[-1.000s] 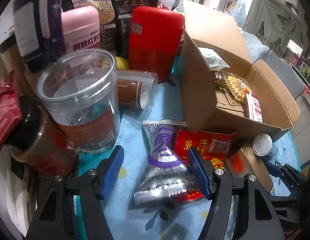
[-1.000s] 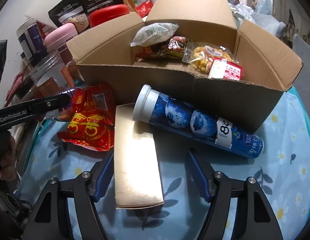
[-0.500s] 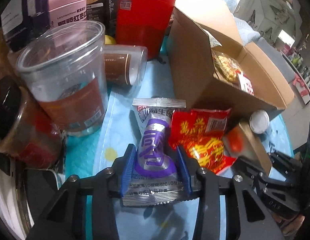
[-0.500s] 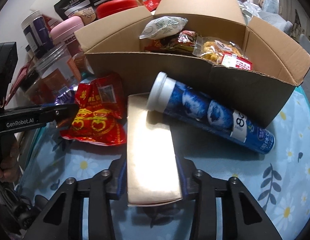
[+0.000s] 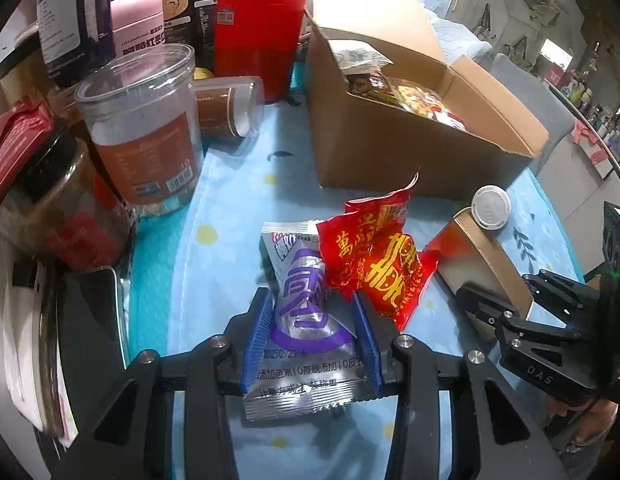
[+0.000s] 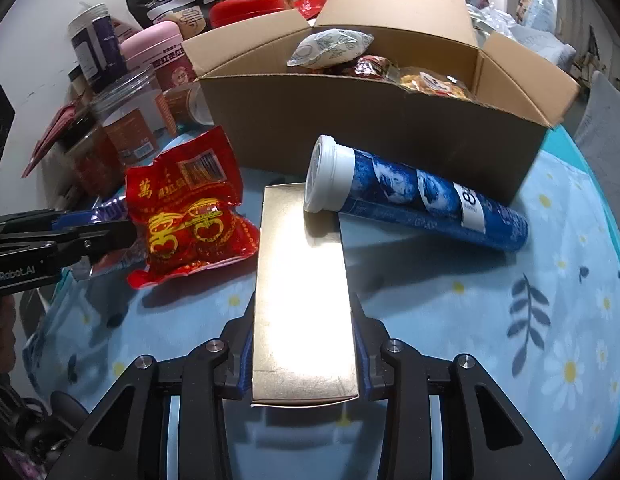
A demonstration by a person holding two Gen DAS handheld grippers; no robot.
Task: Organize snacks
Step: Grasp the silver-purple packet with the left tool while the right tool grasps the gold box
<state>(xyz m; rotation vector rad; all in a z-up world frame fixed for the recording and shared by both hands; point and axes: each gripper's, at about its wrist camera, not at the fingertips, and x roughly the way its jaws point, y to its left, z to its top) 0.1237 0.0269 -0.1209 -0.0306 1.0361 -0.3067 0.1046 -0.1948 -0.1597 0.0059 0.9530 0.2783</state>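
My left gripper (image 5: 313, 320) is shut on a silver and purple snack packet (image 5: 298, 276) that lies on the blue flowered cloth. A red and gold packet (image 5: 374, 264) leans crumpled against its right finger. My right gripper (image 6: 304, 320) is shut on a long gold box (image 6: 302, 280), both pads pressed to its sides. The white cap end of a blue tube (image 6: 422, 200) rests on the box's far end. Behind stands an open cardboard box (image 6: 350, 120) holding several snack bags. The left gripper (image 6: 90, 232) shows at the left edge of the right wrist view.
Left of the cardboard box (image 5: 390, 148) crowd a clear plastic jar (image 5: 142, 128), a clear jar on its side (image 5: 230, 104), a dark-lidded jar (image 5: 50, 200), a red canister (image 5: 258, 36) and a pink canister (image 5: 138, 20). Bare cloth (image 6: 510, 320) spreads to the right.
Both grippers went from open to shut, the left on the silver packet, the right on the gold box. The red packet has been pushed up and crumpled beside the left finger.
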